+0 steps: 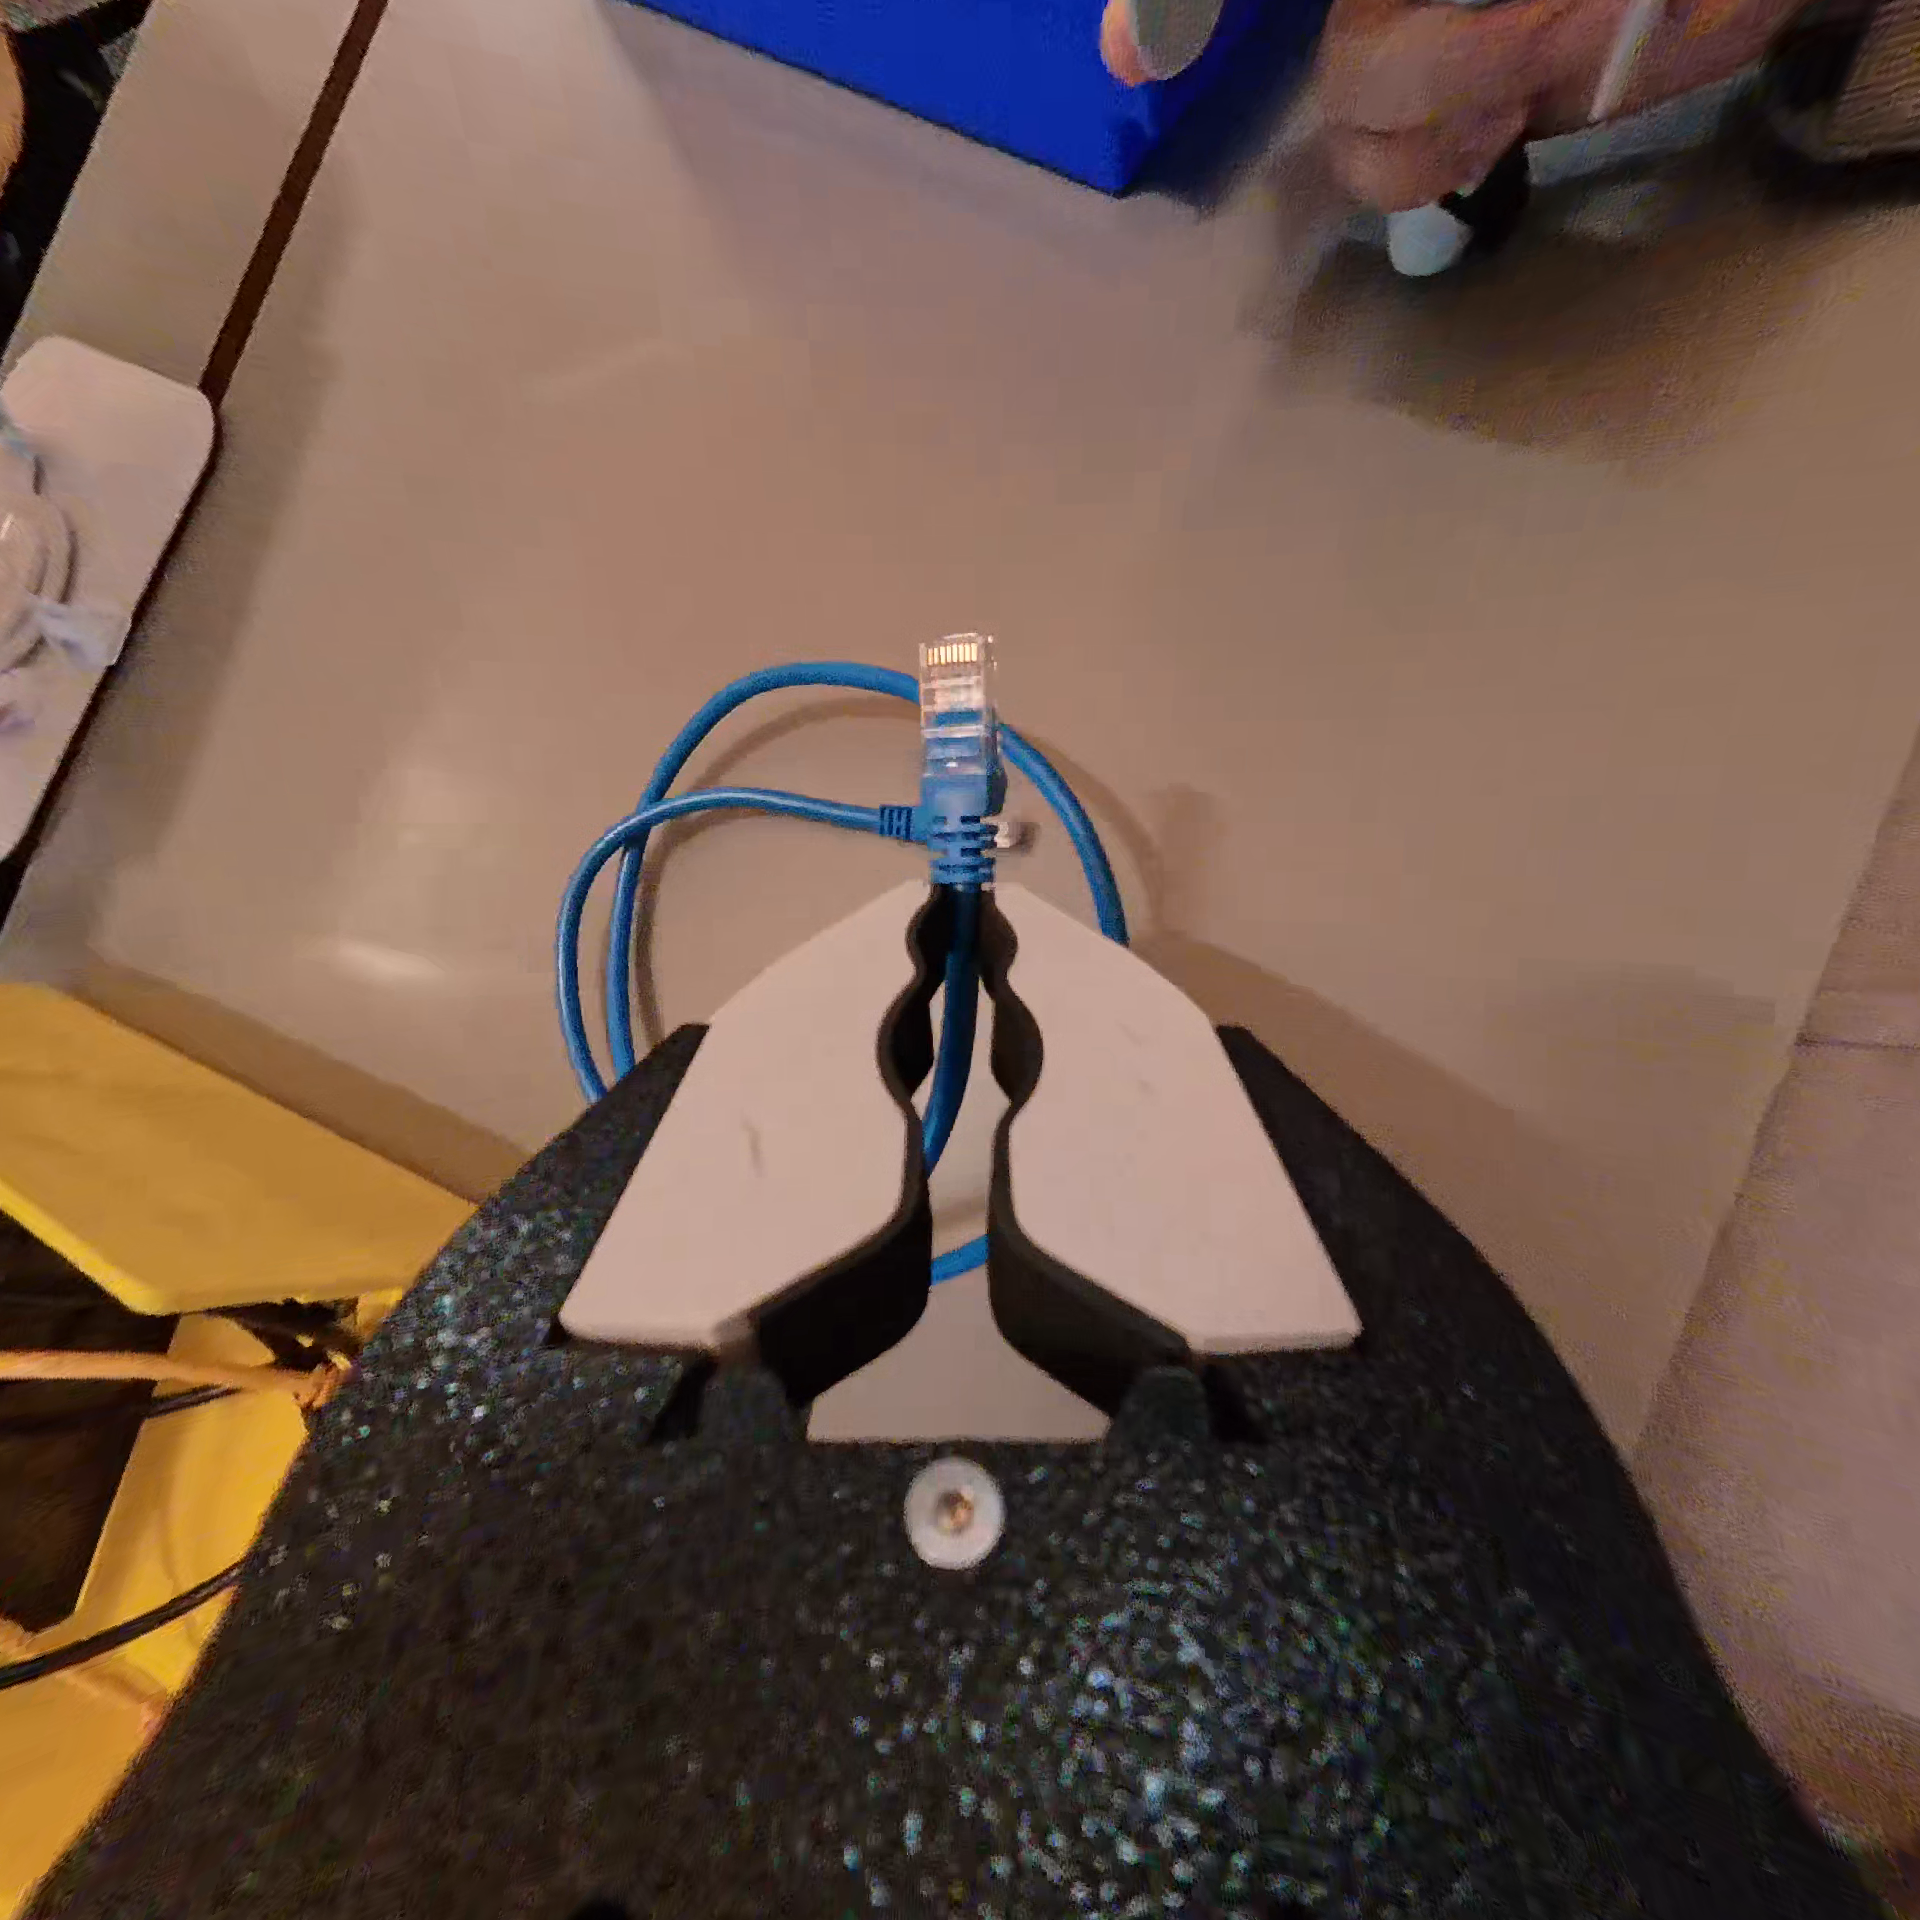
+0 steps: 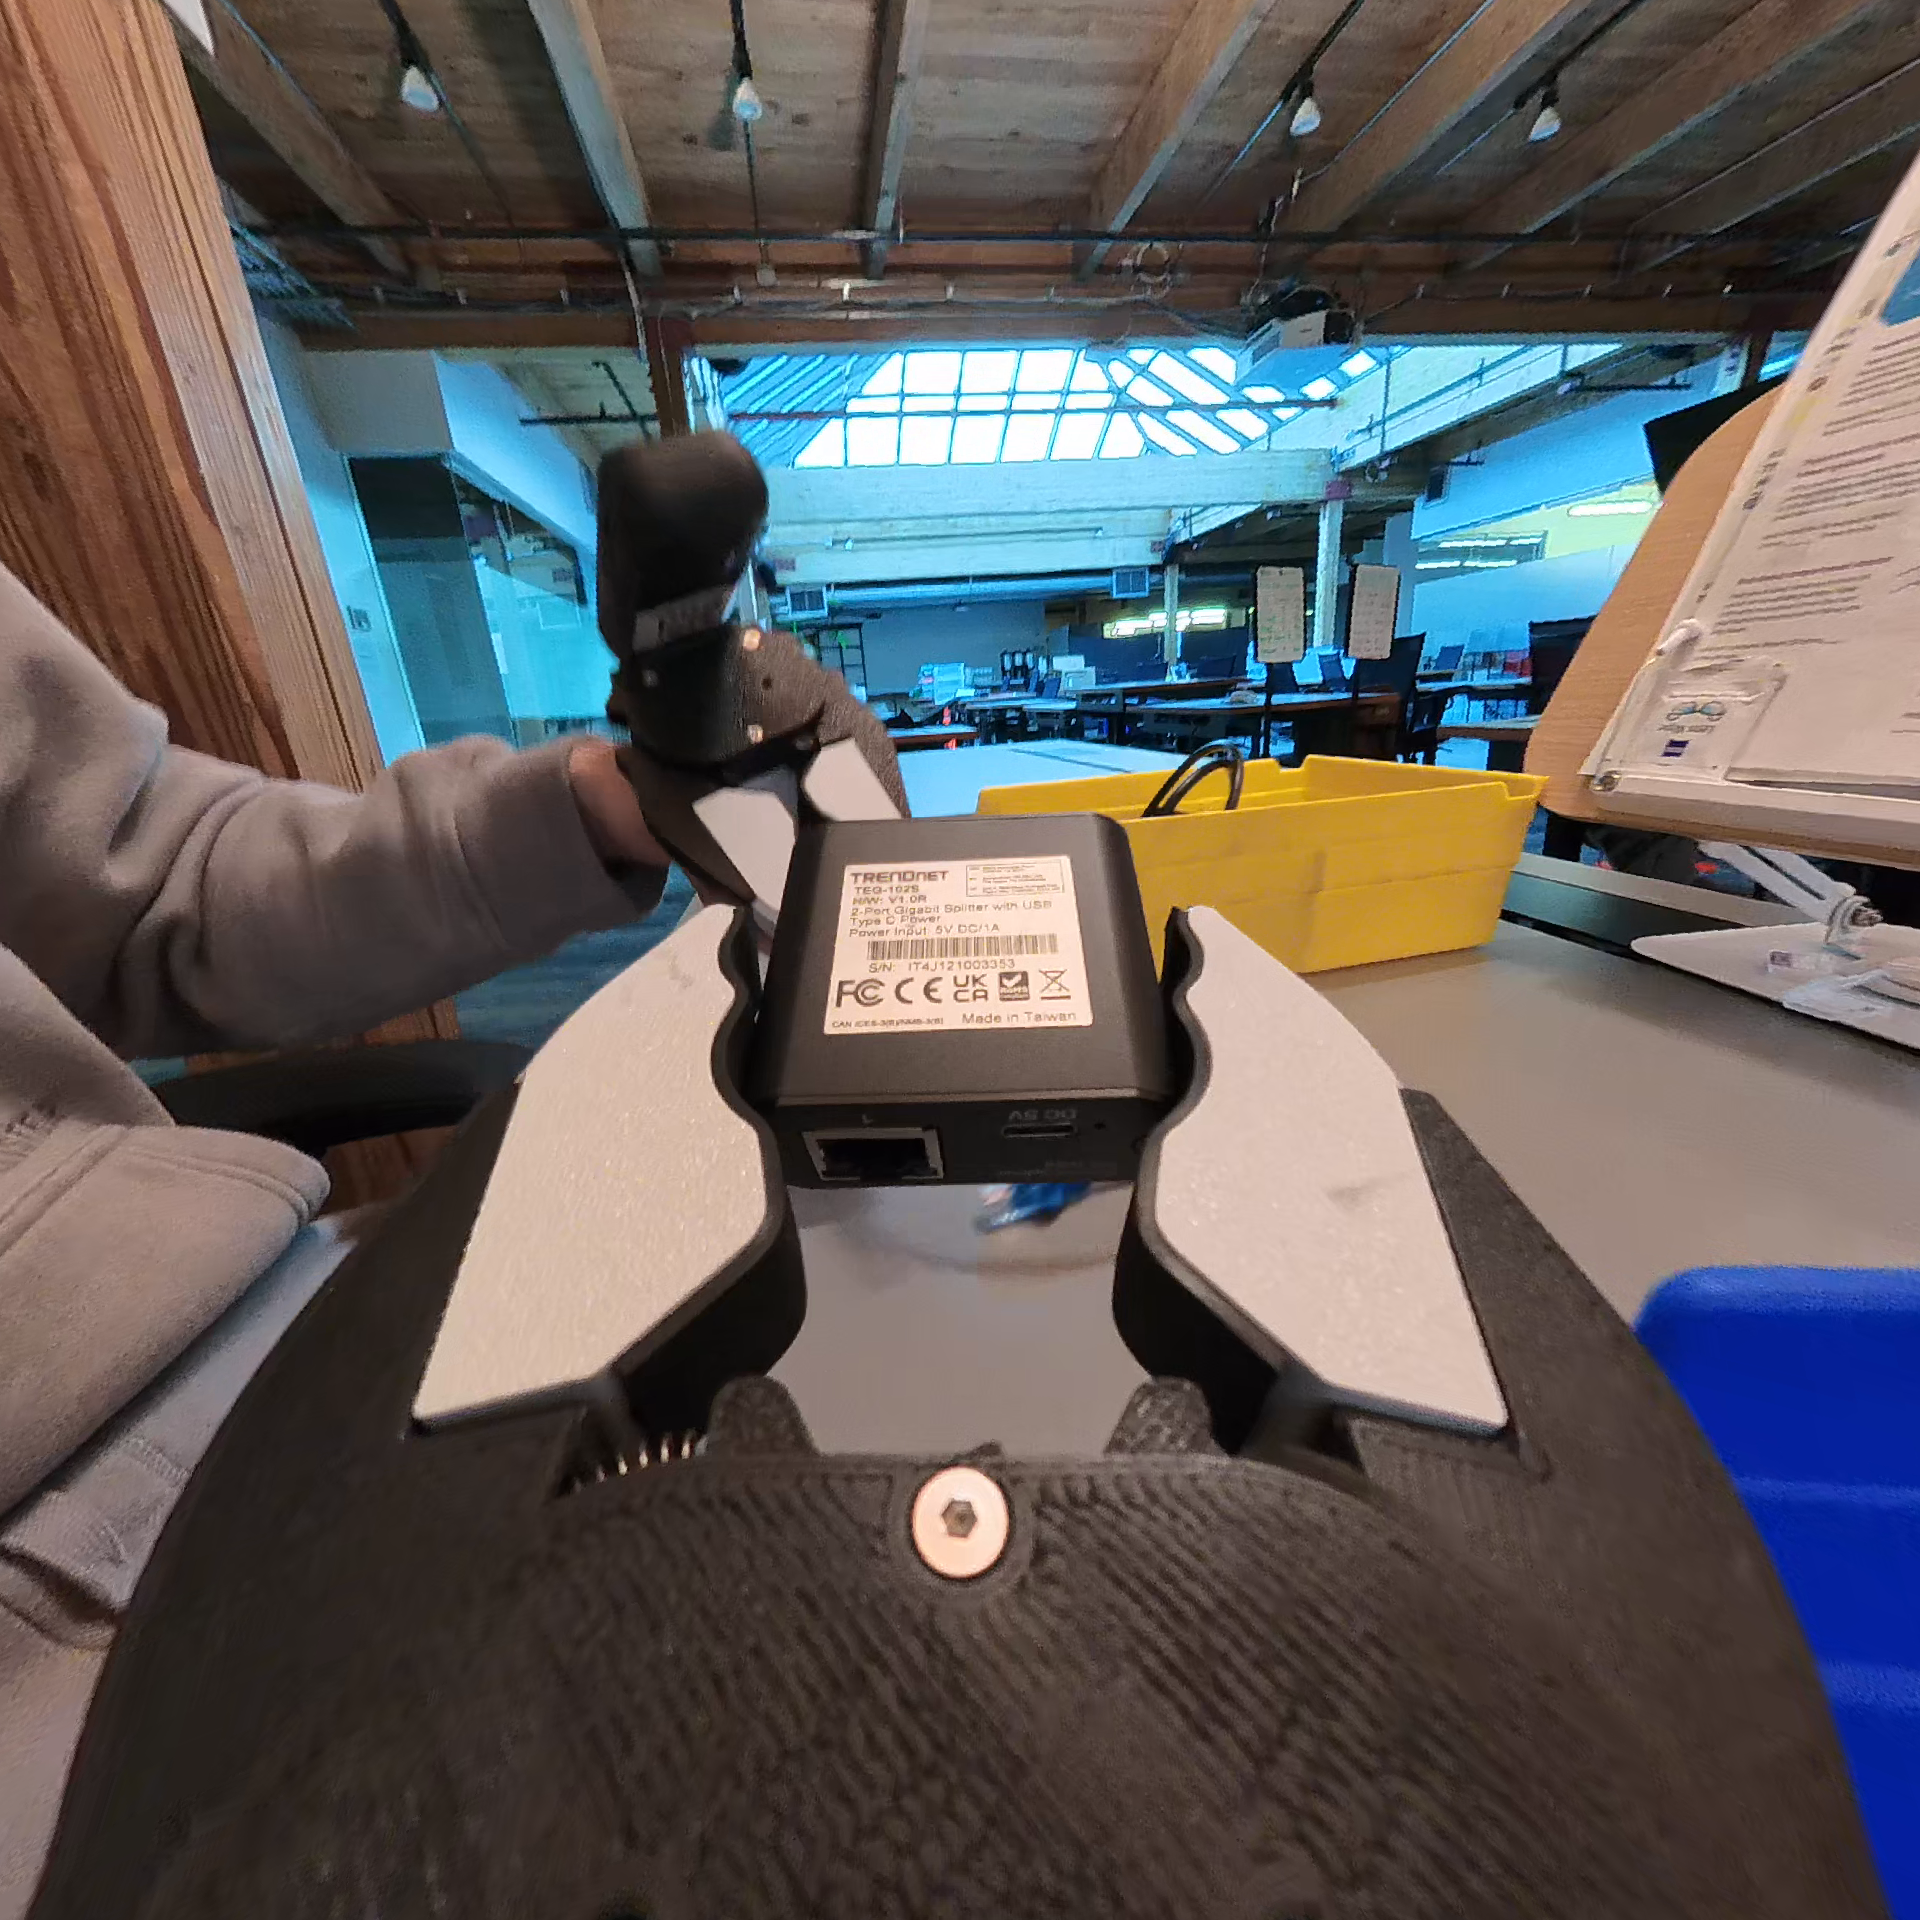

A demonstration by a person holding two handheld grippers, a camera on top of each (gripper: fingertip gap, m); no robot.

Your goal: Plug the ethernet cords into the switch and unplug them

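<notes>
Desk (image 1: 1039, 468): grey-beige surface, seen from above in the left wrist view and extending to the right in the right wrist view.

Yellow bin (image 2: 1351, 862): on the desk behind the switch, a black cable showing inside it.

Blue box (image 1: 987, 73): at the far edge of the desk in the left wrist view.

Right gripper (image 2: 961, 940): jaws set apart and clamped on the two sides of the black switch (image 2: 961, 997), held off the desk, labelled face up, one empty network port and a smaller slot facing the camera.

Left gripper (image 1: 958, 899): jaws nearly closed, pinching the blue ethernet cord (image 1: 623, 883) just behind its boot. Cord loops on the desk beyond the jaws.

Clear plug (image 1: 956, 686): points away from the camera, above the desk, not inserted in anything. Second plug end lies under it, partly hidden.
</notes>
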